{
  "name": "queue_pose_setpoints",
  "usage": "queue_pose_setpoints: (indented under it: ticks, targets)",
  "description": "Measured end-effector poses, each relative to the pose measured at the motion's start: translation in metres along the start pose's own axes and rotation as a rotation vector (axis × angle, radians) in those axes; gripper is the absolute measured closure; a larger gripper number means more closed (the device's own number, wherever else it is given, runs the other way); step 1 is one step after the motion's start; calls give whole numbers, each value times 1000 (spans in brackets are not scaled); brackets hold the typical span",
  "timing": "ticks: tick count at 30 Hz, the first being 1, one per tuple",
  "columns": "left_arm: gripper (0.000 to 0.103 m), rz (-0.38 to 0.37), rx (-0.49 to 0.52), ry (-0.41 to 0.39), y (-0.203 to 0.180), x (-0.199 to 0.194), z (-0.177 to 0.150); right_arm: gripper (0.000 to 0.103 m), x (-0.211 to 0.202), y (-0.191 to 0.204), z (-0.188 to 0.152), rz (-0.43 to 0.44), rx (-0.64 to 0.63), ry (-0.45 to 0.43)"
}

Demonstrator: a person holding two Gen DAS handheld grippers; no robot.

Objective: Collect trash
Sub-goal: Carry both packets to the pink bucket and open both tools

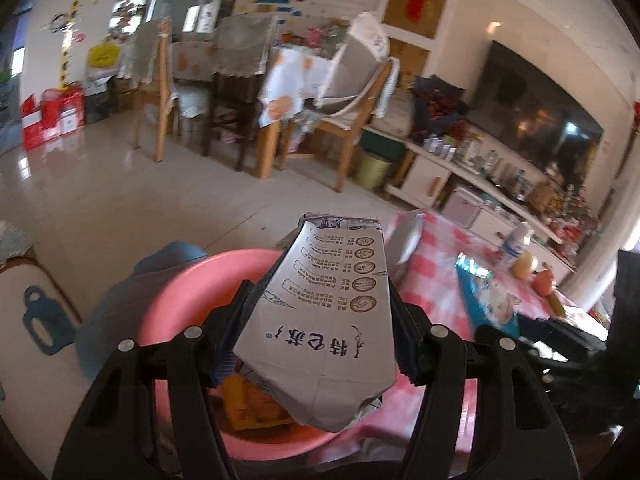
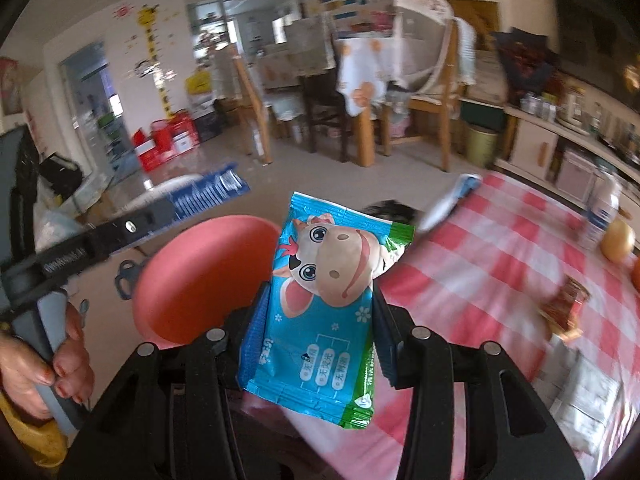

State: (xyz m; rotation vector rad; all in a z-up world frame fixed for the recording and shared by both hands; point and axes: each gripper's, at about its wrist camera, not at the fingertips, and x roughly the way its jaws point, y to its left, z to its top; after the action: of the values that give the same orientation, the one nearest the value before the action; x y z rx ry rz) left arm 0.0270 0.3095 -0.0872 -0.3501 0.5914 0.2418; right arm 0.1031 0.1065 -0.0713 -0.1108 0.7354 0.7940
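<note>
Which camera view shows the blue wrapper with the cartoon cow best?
The right wrist view: the blue wrapper fills the centre, held between the right gripper fingers, cow printing clear. The left wrist view shows only a blurred blue packet at the right, probably the same one.

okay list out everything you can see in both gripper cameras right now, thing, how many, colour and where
milk carton: 1, grey-white, flattened, clamped in left gripper above the basin
snack wrapper: 1, blue with cartoon cow, clamped in right gripper
basin: 1, pink, at table edge; orange packet inside
tablecloth: 1, pink-white check, on table
plastic bottle: 1, clear, far side of table
round fruit: 1 yellowish, beside the bottle
red wrapper: 1, on cloth, right
white packet: 1, on cloth, near right
wooden chairs: several, background
bin: 1, green, by the TV cabinet
left gripper: black, blue-padded fingers
right gripper: black
hand: 1, holding the left gripper's handle
</note>
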Motion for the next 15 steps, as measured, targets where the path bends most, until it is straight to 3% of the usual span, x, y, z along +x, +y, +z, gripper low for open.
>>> queue_pose_setpoints:
  ticks: [8, 15]
  targets:
    - [40, 60, -48, 57, 45, 17, -8, 55, 50, 54, 18, 91, -87, 54]
    - [40, 79, -75, 108, 62, 37, -15, 55, 91, 75, 15, 121, -120, 123]
